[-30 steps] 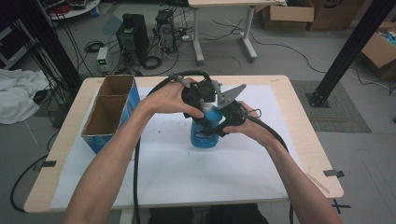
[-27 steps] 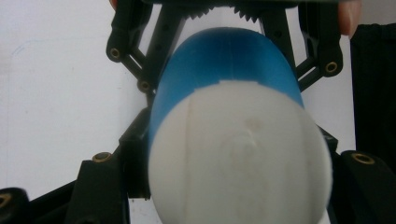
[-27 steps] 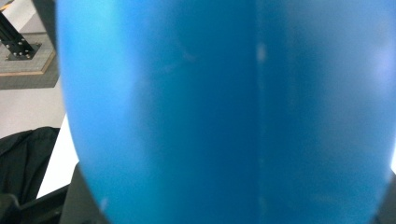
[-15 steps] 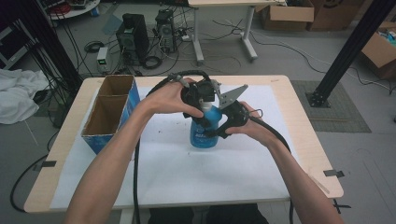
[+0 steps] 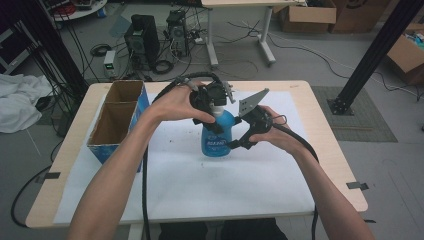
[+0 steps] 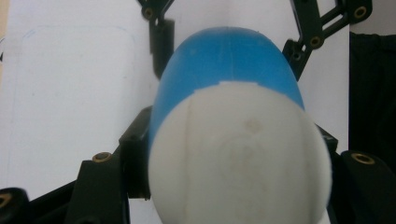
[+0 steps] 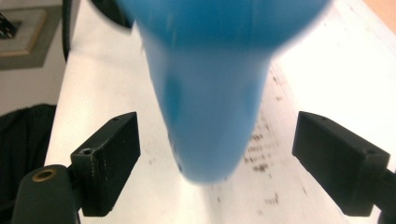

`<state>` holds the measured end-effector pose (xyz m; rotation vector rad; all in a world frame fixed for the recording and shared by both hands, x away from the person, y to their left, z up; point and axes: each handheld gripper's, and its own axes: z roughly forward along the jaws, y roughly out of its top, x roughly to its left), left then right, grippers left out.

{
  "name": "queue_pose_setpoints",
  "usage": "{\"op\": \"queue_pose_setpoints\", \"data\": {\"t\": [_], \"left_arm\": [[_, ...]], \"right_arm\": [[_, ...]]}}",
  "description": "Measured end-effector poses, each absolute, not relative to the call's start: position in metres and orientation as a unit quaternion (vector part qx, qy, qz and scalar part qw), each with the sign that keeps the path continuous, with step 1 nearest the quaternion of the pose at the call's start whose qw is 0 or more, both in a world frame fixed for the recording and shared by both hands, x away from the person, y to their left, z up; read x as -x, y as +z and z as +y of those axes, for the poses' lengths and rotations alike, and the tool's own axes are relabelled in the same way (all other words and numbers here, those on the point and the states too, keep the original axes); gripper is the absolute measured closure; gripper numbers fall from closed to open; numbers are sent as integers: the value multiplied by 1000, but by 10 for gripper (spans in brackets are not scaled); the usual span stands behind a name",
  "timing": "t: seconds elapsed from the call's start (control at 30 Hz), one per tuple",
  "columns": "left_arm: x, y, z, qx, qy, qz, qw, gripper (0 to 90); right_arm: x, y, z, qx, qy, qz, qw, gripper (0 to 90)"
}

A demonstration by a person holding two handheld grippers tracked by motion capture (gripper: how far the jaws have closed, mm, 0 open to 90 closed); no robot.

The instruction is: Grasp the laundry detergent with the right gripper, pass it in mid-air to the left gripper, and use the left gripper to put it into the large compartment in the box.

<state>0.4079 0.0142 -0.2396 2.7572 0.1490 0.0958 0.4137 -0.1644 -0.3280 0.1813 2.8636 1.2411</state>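
Near the worktop's (image 5: pixel 320 150) centre stands the blue spray bottle (image 5: pixel 216 134). Left tool (image 5: pixel 214 102) clamps its white head; right tool (image 7: pixel 224 163) gapes wide around the body. Judged next: closing squarely to steady it.

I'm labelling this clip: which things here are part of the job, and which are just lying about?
In the job:
- blue bottle, upright on the white sheet
- left tool, shut on its top
- right tool, open beside its base

Lying about:
- cardboard box
- computer towers on the floor
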Motion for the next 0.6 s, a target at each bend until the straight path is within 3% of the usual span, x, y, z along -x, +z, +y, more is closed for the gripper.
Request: {"op": "queue_pose_setpoints", "data": {"t": [0.6], "left_arm": [[-412,-205,46,-974,46,160,153,381]], "right_arm": [[-416,-308,-194,-96,261,959,56,153]]}}
